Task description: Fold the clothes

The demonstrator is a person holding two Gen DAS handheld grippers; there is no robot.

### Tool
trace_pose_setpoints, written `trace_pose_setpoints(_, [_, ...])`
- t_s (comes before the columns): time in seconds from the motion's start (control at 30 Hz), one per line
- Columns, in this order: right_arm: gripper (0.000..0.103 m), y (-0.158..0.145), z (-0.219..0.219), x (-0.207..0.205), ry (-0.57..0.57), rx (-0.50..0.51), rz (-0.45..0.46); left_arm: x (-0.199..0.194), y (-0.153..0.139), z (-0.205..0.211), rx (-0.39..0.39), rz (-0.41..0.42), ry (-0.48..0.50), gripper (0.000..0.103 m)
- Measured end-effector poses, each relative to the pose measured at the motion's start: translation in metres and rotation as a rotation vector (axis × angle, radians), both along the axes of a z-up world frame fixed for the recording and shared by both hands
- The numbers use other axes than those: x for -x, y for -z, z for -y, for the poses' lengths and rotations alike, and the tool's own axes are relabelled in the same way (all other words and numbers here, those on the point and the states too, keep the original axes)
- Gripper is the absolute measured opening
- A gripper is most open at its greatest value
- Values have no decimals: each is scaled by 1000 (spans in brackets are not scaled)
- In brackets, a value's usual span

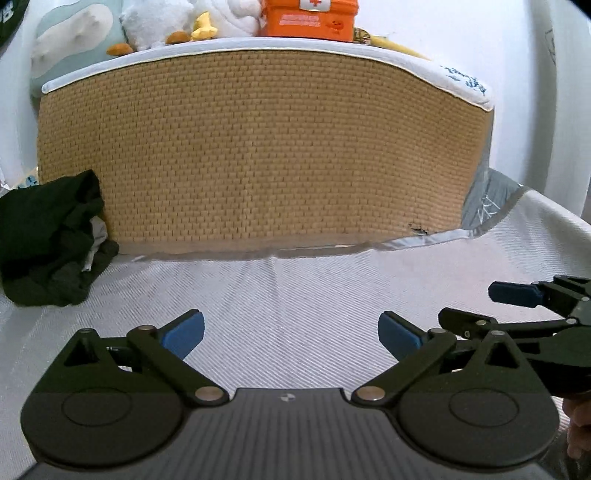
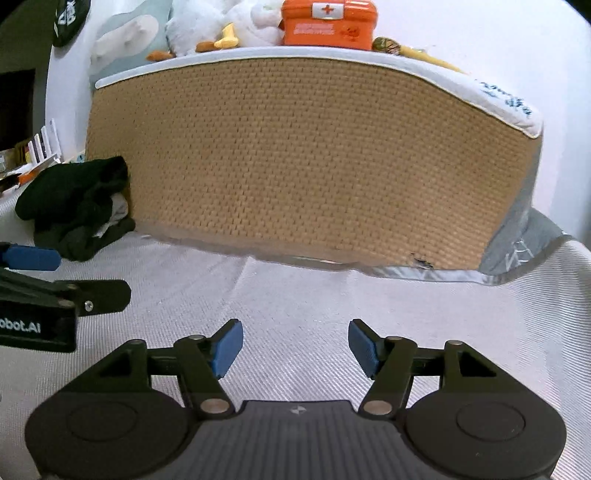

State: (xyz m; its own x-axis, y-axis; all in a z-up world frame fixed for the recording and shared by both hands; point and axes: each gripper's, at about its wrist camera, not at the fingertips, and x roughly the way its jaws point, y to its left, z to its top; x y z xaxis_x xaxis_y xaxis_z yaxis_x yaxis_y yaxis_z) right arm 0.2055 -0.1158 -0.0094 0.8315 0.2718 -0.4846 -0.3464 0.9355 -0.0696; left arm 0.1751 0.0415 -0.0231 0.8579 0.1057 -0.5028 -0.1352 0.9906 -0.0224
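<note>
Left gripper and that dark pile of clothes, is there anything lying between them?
Nothing: in the left wrist view only bare white bed sheet runs from the open left gripper to the dark clothes pile by the woven mattress side.

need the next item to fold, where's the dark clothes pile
In both views the dark clothes pile sits far left on the white sheet, against the woven mattress side.

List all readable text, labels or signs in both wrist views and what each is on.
"obot.AI", cut off at the frame edge: on the left gripper body, right wrist view.
Red cross on a white patch: on the orange box.
White lettering below it on the box: too blurred to read.
Blue writing on the mattress corner: illegible.
White print on the dark cap: unreadable.
</note>
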Motion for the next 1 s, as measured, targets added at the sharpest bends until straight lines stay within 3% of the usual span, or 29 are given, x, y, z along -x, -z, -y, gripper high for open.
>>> trace_pose_setpoints(0.6, [72,-9,27,46,85,-92,-35,41,-18,17,-20,24,0,103])
trace_pose_setpoints(0.73, [76,-10,29,58,107,-83,-40,52,-21,21,-22,11,47,103])
trace_pose_setpoints(1.0, [89,-15,26,83,133,-54,-5,73,-26,26,-18,25,44,103])
